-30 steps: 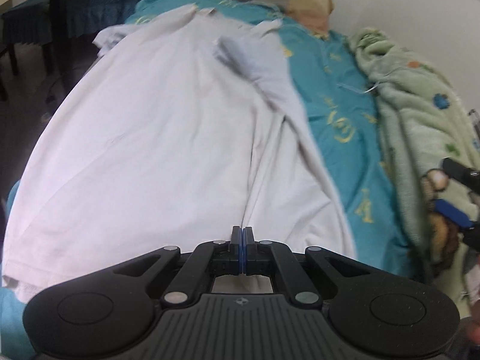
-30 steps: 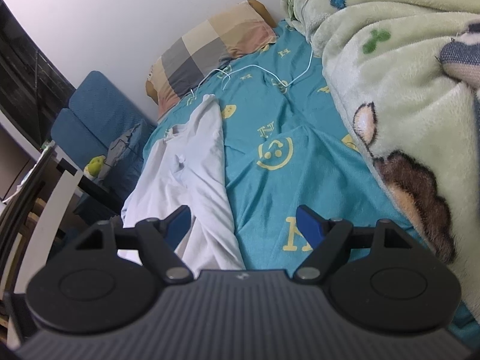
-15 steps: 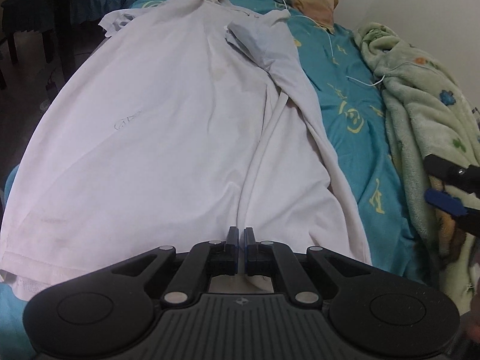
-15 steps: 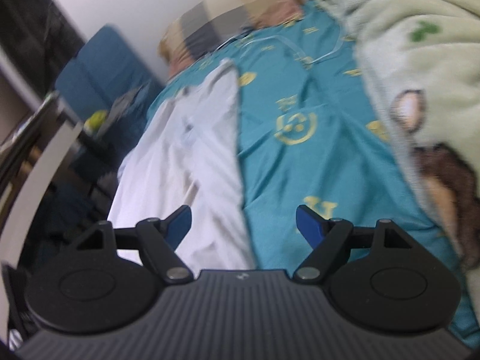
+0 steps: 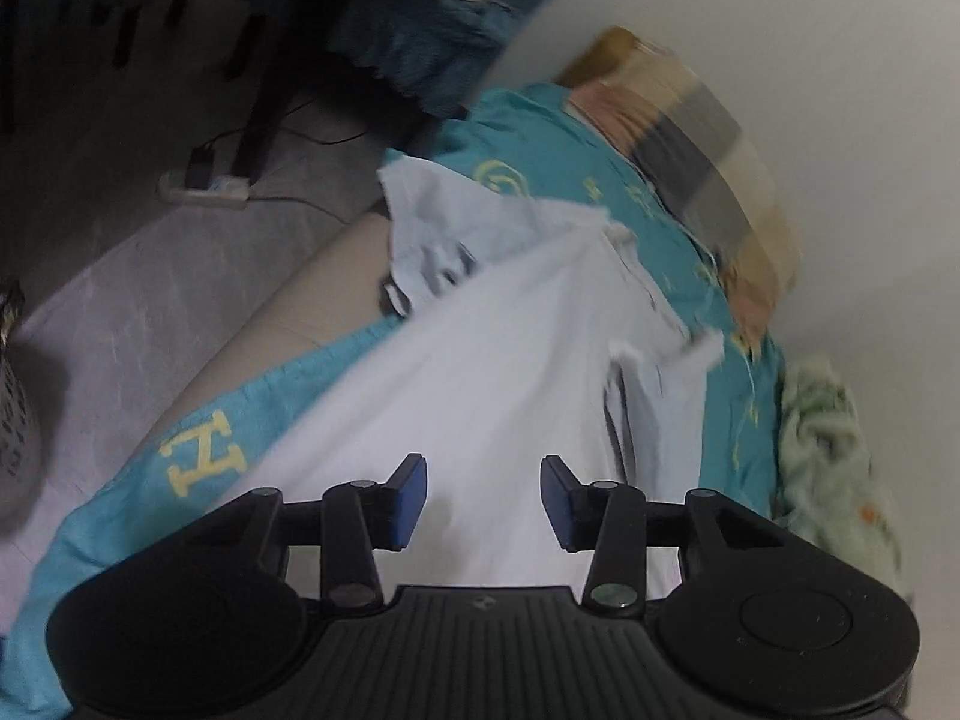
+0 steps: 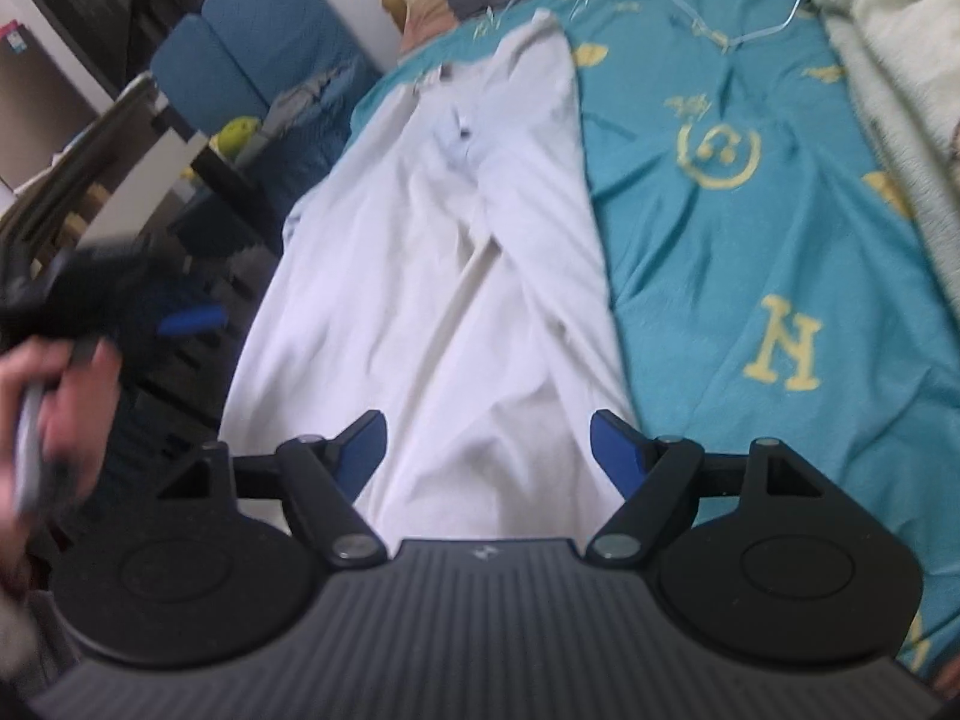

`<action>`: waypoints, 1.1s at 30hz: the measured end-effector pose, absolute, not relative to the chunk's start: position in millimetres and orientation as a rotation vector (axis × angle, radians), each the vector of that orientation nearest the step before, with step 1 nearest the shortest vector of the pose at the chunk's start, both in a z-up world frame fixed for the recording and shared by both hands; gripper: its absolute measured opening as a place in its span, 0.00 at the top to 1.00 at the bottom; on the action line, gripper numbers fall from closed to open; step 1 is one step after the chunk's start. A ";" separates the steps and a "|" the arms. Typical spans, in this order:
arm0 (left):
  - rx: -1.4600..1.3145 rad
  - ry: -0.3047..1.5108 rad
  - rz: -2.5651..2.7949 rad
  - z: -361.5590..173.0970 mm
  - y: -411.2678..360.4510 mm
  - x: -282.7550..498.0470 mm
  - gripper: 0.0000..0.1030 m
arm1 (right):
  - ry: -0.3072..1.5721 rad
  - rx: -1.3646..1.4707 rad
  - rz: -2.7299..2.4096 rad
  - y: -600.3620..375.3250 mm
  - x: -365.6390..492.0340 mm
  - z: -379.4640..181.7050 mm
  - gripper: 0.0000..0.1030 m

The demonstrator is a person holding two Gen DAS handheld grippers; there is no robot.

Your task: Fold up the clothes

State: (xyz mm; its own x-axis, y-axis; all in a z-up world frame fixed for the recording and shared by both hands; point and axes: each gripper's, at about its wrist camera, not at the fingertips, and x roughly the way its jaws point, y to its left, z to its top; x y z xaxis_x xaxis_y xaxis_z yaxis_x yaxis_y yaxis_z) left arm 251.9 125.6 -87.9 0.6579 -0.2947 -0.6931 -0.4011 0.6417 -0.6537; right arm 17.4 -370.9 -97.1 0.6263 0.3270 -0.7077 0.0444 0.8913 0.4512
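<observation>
— Where does the white shirt (image 6: 432, 276) lie?

— Flat along the teal bedsheet (image 6: 750, 228), collar toward the checked pillow (image 5: 690, 138). The left gripper (image 5: 483, 501) has just been opening, its jaws apart with nothing between them; the right gripper (image 6: 487, 450) hangs wide and empty above the hem.

— How will it handle?

— Light, limp, likely to sag and crease: best pinched at a hem corner or side seam. Motion blur smears the far sleeve (image 5: 438, 240), and the hem hides behind both tools.
</observation>
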 end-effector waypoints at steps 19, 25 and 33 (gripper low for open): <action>-1.357 0.809 0.118 -200.1 190.8 357.4 0.75 | 1.003 0.419 0.142 -359.1 64.0 -138.0 0.24; -0.975 0.757 0.172 -146.0 178.3 380.9 0.95 | 0.996 0.424 0.139 -359.8 62.2 -135.5 0.25; -0.422 0.685 0.244 -55.2 148.8 420.9 0.96 | 0.968 0.447 0.131 -364.6 61.6 -129.9 0.25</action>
